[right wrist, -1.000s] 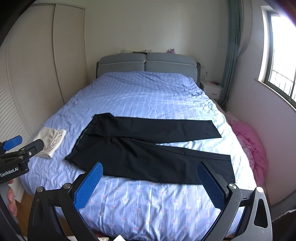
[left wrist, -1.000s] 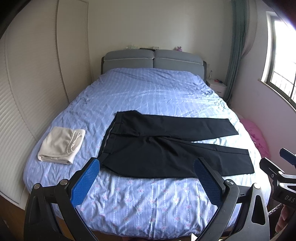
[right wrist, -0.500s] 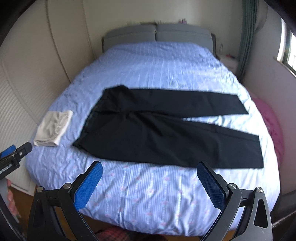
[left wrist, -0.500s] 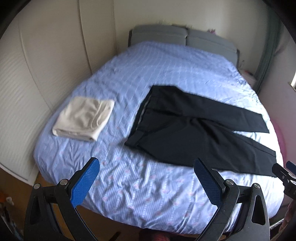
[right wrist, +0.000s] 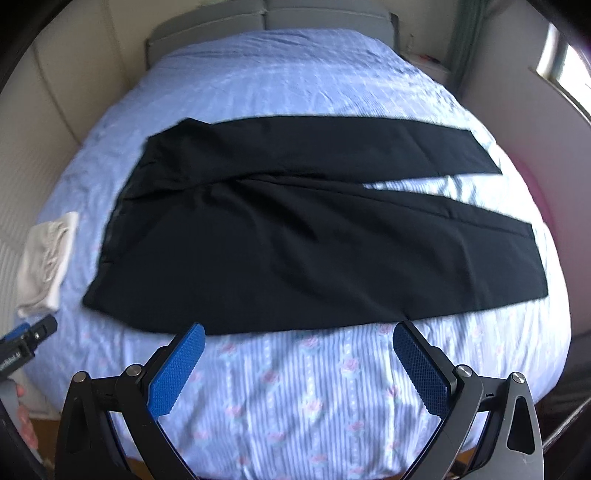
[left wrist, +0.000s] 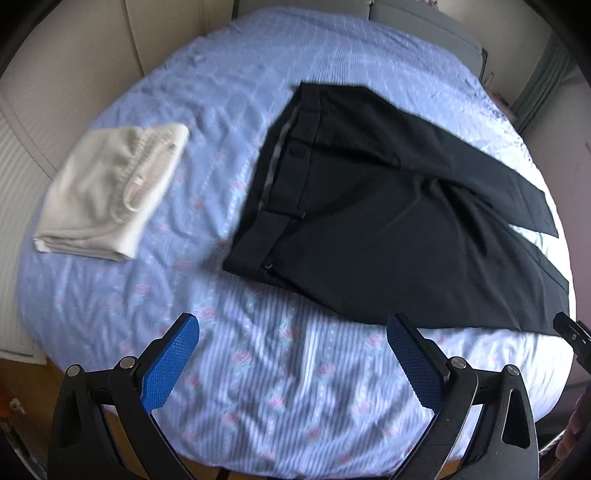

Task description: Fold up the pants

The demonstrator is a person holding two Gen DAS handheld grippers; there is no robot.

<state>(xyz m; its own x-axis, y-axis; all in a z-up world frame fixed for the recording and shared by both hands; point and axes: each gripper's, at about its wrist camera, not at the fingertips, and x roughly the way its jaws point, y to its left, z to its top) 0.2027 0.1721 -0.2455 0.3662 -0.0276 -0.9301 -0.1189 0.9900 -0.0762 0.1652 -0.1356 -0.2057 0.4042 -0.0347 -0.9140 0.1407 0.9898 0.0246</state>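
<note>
Black pants [left wrist: 369, 206] [right wrist: 295, 229] lie flat across the blue bed, waistband to the left and both legs spread toward the right. My left gripper [left wrist: 293, 354] hovers open above the near bed edge, just in front of the waistband's near corner, holding nothing. Over the near edge below the lower leg, my right gripper [right wrist: 299, 360] is open and empty too. The tip of the right gripper [left wrist: 572, 334] shows at the right edge of the left wrist view, and the left gripper [right wrist: 26, 341] shows at the left edge of the right wrist view.
A folded cream garment [left wrist: 110, 188] [right wrist: 48, 262] rests on the bed's left side. The blue patterned bedsheet [left wrist: 280, 387] [right wrist: 314, 398] runs to a grey headboard [right wrist: 266, 18]. Closet doors [left wrist: 74, 66] stand left; something pink [right wrist: 535, 188] lies at the bed's right.
Both grippers have tilted down and moved closer to the bed, so the pants fill more of each view. The pants and cream garment have not moved.
</note>
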